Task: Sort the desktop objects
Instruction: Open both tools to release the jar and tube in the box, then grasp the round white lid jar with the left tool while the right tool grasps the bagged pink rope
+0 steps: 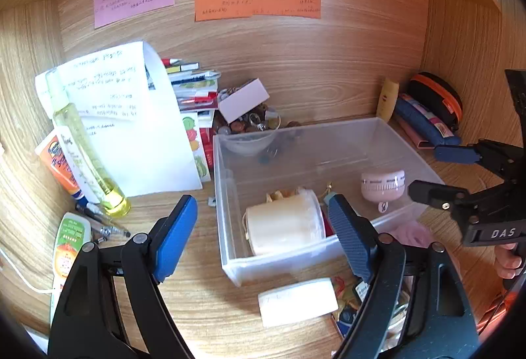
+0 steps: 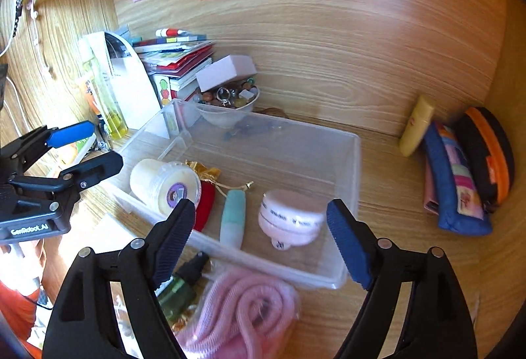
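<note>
A clear plastic bin sits on the wooden desk. Inside it lie a cream round jar, a pink round timer, a red pouch and a teal tube. My left gripper hovers open over the bin's near left corner, above the jar, with nothing between its blue pads. My right gripper hovers open above the bin's near side, over the tube and the timer, holding nothing. Each gripper shows in the other's view: the right gripper and the left gripper.
In front of the bin lie a bagged pink coiled cable, a green spray bottle and a white block. Left: a yellow bottle, tubes, pens, paper, books. Behind: a bowl of beads. Right: pencil cases and a yellow tube.
</note>
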### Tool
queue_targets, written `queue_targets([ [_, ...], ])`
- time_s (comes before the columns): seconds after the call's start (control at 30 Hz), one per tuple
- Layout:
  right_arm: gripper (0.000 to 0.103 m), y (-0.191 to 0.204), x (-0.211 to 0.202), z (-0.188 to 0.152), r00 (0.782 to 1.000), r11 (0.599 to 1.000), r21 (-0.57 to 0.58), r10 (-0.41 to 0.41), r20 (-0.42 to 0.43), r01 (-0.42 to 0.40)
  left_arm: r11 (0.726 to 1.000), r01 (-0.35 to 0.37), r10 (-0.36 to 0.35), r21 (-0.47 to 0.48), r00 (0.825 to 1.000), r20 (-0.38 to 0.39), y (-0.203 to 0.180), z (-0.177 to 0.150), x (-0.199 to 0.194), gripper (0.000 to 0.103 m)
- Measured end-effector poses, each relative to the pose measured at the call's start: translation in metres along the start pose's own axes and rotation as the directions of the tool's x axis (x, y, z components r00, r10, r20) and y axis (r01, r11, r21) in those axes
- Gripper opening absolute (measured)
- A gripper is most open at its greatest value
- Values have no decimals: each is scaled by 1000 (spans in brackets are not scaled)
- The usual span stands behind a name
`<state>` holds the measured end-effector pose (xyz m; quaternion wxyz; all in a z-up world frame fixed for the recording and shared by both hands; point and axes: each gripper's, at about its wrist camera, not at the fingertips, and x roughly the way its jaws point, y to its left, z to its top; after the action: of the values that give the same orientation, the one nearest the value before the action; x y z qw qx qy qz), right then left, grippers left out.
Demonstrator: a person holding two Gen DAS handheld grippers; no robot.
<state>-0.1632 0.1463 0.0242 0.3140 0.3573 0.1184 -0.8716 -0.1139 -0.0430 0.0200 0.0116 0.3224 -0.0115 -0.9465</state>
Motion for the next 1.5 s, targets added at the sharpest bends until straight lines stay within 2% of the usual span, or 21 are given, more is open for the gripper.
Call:
queue_targets([
  [0.17, 81, 0, -6, -16, 1000, 1000, 5, -19, -9, 19, 1000, -4, 4, -8, 999, -35, 2, -14, -1, 82],
  [0.6, 81, 1, 9, -64, 990, 996, 73, 56, -130, -46, 999, 24, -29, -38, 991, -132, -3, -49, 8, 82],
  [0.67, 81, 2, 13, -70, 987, 996, 79, 62, -150, -51, 998, 36, -42, -50, 989, -138, -2, -52, 10, 87],
  [0.77, 81, 3, 17, -77, 982, 994, 87, 75, -171, -61, 997, 44, -52, -56, 989, -140, -2, -54, 10, 88],
  [1.1, 84, 9, 39, -86, 970, 994, 85, 91, -226, -73, 997, 73, -78, -37, 984, -161, -12, -61, 16, 88],
  [1.3, 80, 5, 44, -85, 972, 996, 60, 78, -220, -67, 996, 85, -89, -32, 977, -196, -15, -67, 28, 88],
  [1.4, 75, 2, 44, -84, 974, 996, 50, 79, -213, -70, 996, 82, -88, -35, 975, -203, -15, -67, 31, 78],
  [1.47, 70, 3, 41, -84, 976, 996, 45, 79, -205, -71, 995, 93, -99, -37, 973, -210, -16, -68, 32, 66],
  [1.5, 67, 4, 40, -83, 977, 997, 42, 76, -200, -69, 995, 95, -100, -36, 972, -214, -16, -69, 33, 65],
])
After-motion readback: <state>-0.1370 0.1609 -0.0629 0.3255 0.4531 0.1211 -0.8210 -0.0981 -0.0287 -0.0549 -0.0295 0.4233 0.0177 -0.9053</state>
